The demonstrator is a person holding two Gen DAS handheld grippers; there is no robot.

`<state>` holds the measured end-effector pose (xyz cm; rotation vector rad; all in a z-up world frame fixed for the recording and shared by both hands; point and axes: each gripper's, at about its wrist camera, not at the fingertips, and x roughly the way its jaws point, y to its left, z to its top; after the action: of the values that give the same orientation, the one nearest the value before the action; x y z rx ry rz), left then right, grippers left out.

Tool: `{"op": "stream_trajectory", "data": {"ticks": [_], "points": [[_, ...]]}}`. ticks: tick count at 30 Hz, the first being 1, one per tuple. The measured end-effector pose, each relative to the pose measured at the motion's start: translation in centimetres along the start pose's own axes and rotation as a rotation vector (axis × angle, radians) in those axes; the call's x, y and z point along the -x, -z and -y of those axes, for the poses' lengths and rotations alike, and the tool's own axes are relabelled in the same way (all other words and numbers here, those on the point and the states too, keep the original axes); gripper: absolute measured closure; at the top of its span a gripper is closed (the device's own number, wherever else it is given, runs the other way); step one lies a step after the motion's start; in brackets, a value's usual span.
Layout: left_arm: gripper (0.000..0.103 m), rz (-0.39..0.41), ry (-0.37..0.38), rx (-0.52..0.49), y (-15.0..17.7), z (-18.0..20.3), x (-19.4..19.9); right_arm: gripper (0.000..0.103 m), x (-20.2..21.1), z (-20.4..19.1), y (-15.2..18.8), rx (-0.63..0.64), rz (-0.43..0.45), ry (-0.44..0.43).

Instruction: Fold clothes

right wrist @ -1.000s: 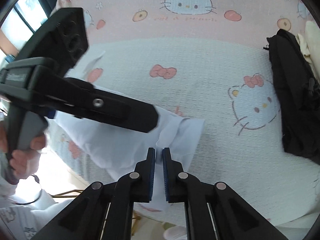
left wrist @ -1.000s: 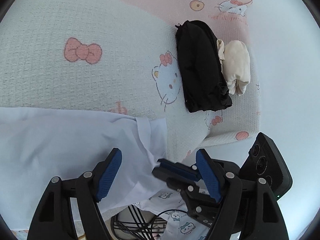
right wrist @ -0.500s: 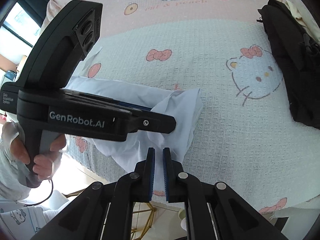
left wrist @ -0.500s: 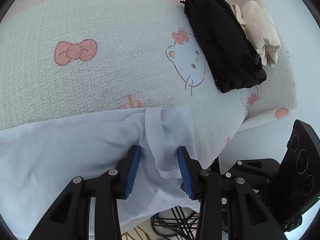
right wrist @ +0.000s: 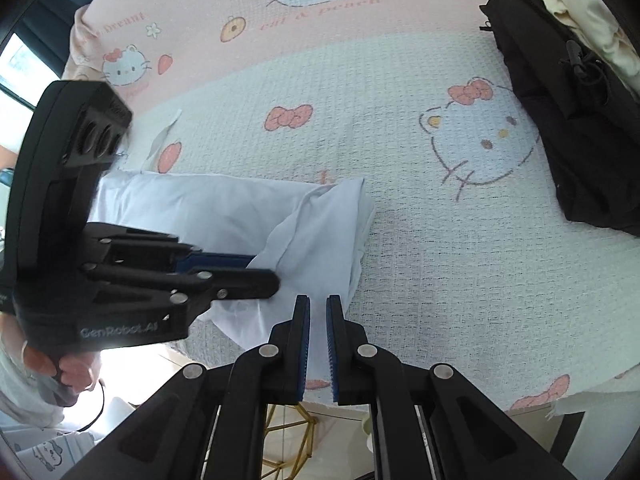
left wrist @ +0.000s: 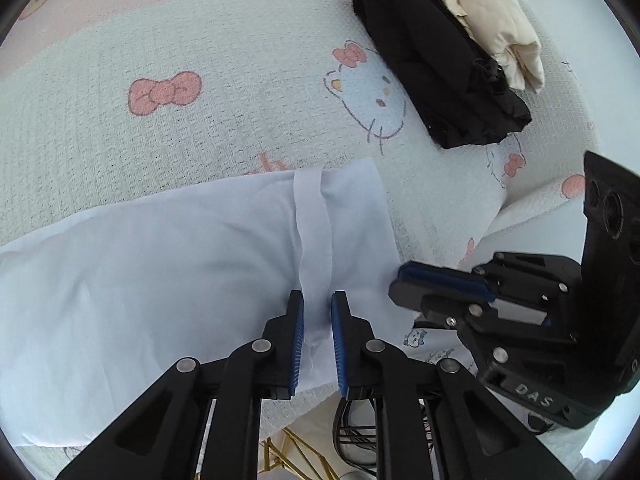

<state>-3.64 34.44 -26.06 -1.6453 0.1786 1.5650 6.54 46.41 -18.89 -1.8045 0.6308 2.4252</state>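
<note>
The left gripper (left wrist: 316, 312) had just been closing and pinched the white garment (left wrist: 160, 280), still unfolded; the right gripper (right wrist: 317, 312) was shut, empty. Black clothes (left wrist: 432, 64) lay folded.

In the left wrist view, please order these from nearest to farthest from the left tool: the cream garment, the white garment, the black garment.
1. White garment: between the left tool's pads.
2. Black garment: upper right, folded.
3. Cream garment: just beyond the black one, far right.
</note>
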Motion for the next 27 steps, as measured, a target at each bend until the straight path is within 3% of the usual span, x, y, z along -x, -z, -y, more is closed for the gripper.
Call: {"op": "stream_trajectory", "data": {"ticks": [2, 3, 4, 6, 10, 11, 13, 14, 15, 19, 27], "points": [[0.091, 0.03, -0.049, -0.014, 0.4, 0.1, 0.7, 0.078, 0.0, -0.4, -0.3, 0.006, -0.005, 0.058], [0.09, 0.035, -0.074, -0.016, 0.4, 0.1, 1.0, 0.057, 0.1, -0.7, -0.4, 0.007, -0.003, 0.101], [0.09, 0.04, -0.098, -0.018, 0.4, 0.2, 1.3, 0.045, 0.3, -1.0, -0.5, 0.012, 0.001, 0.14], [0.09, 0.052, -0.104, 0.001, 0.6, -0.2, 2.0, 0.045, 0.6, -1.9, -0.7, 0.018, 0.017, 0.164], [0.089, 0.064, -0.031, 0.08, 1.3, -1.8, 3.6, 0.044, 1.2, -3.4, -0.8, 0.001, 0.047, 0.133], [0.085, 0.071, -0.029, 0.095, 1.5, -2.2, 3.9, 0.044, 1.1, -3.9, -0.8, 0.008, 0.048, 0.144], [0.056, 0.086, -0.026, 0.126, 1.8, -3.0, 4.6, 0.044, 1.0, -4.9, -0.6, 0.03, 0.049, 0.182], [0.036, 0.109, -0.029, 0.14, 2.1, -3.2, 5.2, 0.044, 1.0, -5.4, -0.6, 0.04, 0.049, 0.198], [0.033, 0.141, -0.026, 0.15, 2.5, -3.4, 5.7, 0.044, 1.2, -5.9, -0.6, 0.047, 0.053, 0.208], [0.032, 0.173, -0.071, 0.156, 3.5, -4.0, 6.9, 0.044, 2.3, -7.7, -0.7, 0.059, 0.089, 0.216], [0.033, 0.233, -0.091, 0.202, 5.3, -6.3, 9.3, 0.041, 3.3, -11.3, -0.4, 0.094, 0.1, 0.232]]}}
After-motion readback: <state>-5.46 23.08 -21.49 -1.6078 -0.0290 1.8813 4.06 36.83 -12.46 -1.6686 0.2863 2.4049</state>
